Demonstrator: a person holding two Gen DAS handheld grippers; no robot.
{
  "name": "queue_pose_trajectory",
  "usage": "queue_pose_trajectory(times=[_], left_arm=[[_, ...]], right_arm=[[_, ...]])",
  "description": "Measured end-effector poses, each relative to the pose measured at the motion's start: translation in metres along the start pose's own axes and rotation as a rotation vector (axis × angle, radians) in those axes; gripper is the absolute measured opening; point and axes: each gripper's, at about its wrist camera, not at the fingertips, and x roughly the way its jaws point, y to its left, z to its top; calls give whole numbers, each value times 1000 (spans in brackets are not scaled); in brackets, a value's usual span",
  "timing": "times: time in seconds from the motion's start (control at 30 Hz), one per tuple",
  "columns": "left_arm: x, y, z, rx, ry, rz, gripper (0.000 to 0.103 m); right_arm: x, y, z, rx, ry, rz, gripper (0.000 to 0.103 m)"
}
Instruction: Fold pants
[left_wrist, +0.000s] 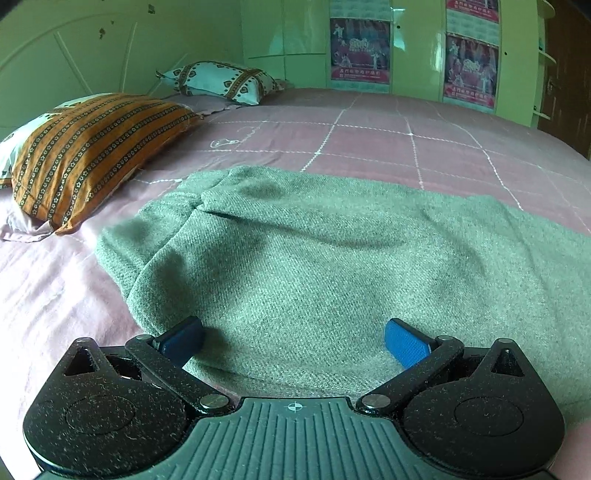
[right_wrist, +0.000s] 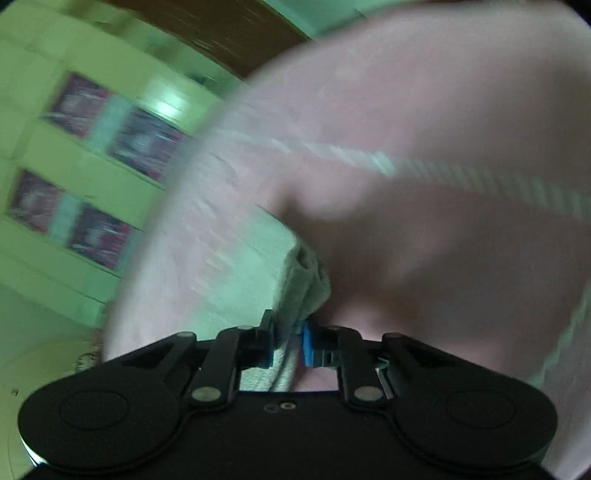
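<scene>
The grey-green pants (left_wrist: 314, 266) lie spread on the pink bed sheet (left_wrist: 369, 133), with a folded layer at their left side. My left gripper (left_wrist: 293, 341) is open, its blue pads (left_wrist: 404, 341) resting low over the near edge of the pants, holding nothing. In the blurred, tilted right wrist view, my right gripper (right_wrist: 290, 345) is shut on a bunched edge of the pants (right_wrist: 299, 280), with the cloth pinched between the pads and running up from them over the pink sheet (right_wrist: 443, 258).
An orange striped pillow (left_wrist: 88, 155) lies at the left of the bed and a white patterned pillow (left_wrist: 225, 81) lies behind it. A green wardrobe with posters (left_wrist: 360, 50) stands beyond the bed. A headboard (left_wrist: 74, 55) is at the far left.
</scene>
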Motion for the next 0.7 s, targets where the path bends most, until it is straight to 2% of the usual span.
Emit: queue_pose_trajectory(times=[0.03,0.1,0.17,0.2,0.23,0.3,0.37,0.43,0.53,0.6,0.7], left_arm=[[0,0,0,3,-1,-3,103],[1,2,-1,3,-8,-10,103],[2,1,-2,14,-12,-10,103],[2,1,-2,18,-13,-8,103],[2,1,-2,19,-10,-7,103],[1,1,2,20,5,-1,103],[-8,-5,10,10,10,22,103],[-28,-17,14,-9,-52,-20,103],[-50,-60,16,-7,-81,-93,103],[-63,-106,14,14,-78,-180,103],[-83,-188,3,63,-70,-266,103]], right_arm=[[-10,11,1,-41,-39,41,5],[-14,15,-1,-86,-67,17,5],[6,-14,-6,-16,-14,-65,5],[20,-31,-11,24,42,-114,5],[26,-40,-17,48,49,-105,4],[21,-34,-19,23,25,-104,6],[19,-29,-18,20,30,-104,12],[8,-30,-15,64,3,-79,23],[1,-35,-14,83,-5,-57,25],[-2,-39,-19,84,-6,-37,25],[7,-40,-24,98,-6,-26,25]])
